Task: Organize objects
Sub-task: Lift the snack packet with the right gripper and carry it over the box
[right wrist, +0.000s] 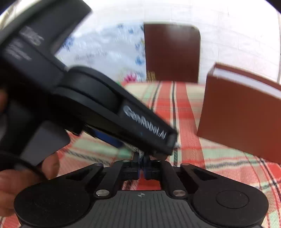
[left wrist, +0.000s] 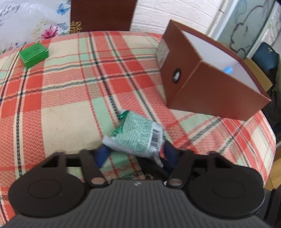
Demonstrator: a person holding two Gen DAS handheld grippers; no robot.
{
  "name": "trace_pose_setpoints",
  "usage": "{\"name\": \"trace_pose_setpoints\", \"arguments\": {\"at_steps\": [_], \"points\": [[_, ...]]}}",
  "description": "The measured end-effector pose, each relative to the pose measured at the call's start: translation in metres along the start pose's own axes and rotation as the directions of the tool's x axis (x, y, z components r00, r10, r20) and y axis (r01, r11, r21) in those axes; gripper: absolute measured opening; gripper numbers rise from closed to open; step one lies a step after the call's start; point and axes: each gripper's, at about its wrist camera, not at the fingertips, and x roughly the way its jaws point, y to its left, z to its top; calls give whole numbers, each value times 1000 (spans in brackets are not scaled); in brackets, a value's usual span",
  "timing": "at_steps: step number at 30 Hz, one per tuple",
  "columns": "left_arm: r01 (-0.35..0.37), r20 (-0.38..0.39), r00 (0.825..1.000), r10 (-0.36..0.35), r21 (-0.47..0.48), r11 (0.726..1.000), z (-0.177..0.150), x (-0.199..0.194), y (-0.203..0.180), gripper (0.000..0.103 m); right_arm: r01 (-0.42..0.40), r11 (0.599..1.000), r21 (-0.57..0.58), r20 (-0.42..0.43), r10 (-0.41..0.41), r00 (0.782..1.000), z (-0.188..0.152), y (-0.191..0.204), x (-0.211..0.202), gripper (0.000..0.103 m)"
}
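The left gripper (left wrist: 135,154) has its blue pads on either side of a crinkly green-and-white packet (left wrist: 137,135) with a barcode, pressing its soft edges. The right gripper (right wrist: 141,168) is closed and empty, its tips just beneath the left gripper's black body. The packet lies on a woven red, green and cream plaid tabletop (left wrist: 70,98). Beyond stand a brown cardboard box (left wrist: 207,87), white inside, and a small green box (left wrist: 33,54). Behind are a dark chair back (left wrist: 102,14) and a white brick wall (left wrist: 154,15).

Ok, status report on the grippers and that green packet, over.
Left gripper astride green packet, contact unclear. Right gripper shut, nothing seen in it. Brown box beyond, nothing lying between.
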Motion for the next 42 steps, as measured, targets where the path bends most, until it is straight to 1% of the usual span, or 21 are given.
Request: {"name": "trace_pose_setpoints", "arguments": {"at_steps": [2,4,8,10,12,13,14,17,18,19,20,21,24,26,28,30,32,34,38,40,42], "points": [[57,9,998,-57,-1,998,6,-8,-4,49,30,999,-24,46,-29,999,0,4,-5,3],[67,58,996,-71,55,996,11,-22,-17,49,51,998,-43,113,-46,993,2,6,-14,3],[79,142,984,-105,180,981,23,-49,-47,49,121,987,-106,256,-91,962,12,13,-34,2],[29,174,982,-68,219,975,29,-54,-55,57,118,986,-119,268,-82,960,17,9,-37,4],[-14,212,977,-33,219,976,36,-59,-51,61,84,988,-131,229,-53,972,18,2,-36,12],[-40,218,976,-7,210,977,39,-57,-47,61,65,989,-131,201,-37,979,15,-2,-36,24],[-71,214,977,27,198,978,43,-54,-42,61,57,991,-124,176,-35,984,12,-7,-36,35],[-124,138,986,98,195,973,51,-35,-32,62,102,993,-58,137,-94,986,1,-27,-38,40],[-115,115,989,94,195,974,50,-29,-31,62,121,992,-31,131,-116,985,0,-34,-40,41],[-87,88,994,71,189,978,50,-24,-29,62,137,991,-4,125,-135,983,-1,-41,-40,48],[-54,55,997,45,177,983,49,-17,-28,62,153,988,22,113,-154,982,0,-48,-38,60],[-30,21,999,27,160,987,47,-10,-29,62,163,986,44,95,-166,981,1,-55,-34,64],[28,-64,998,-21,100,995,43,15,-28,63,131,991,36,3,-131,991,7,-67,-14,71],[57,-101,994,-51,55,997,38,29,-26,67,122,993,2,-46,-122,992,10,-70,2,78],[93,-97,991,-92,16,995,35,35,-22,69,112,994,-17,-102,-113,988,12,-69,20,78],[105,-87,991,-105,-1,994,36,34,-19,67,117,993,-30,-98,-119,988,16,-66,28,73],[114,-86,990,-113,-2,994,36,30,-18,62,107,993,-43,-86,-110,990,18,-63,30,52],[132,-80,988,-132,-8,991,35,21,-18,62,109,992,-59,-60,-112,992,18,-58,28,48],[144,4,990,-144,33,989,34,-9,-28,60,132,988,-80,71,-126,989,19,-48,7,48],[165,56,984,-168,62,984,41,-29,-36,60,172,982,-79,165,-158,974,24,-44,-7,48],[187,107,974,-199,107,976,52,-45,-48,60,221,973,-71,263,-195,945,33,-45,-21,49]]}}
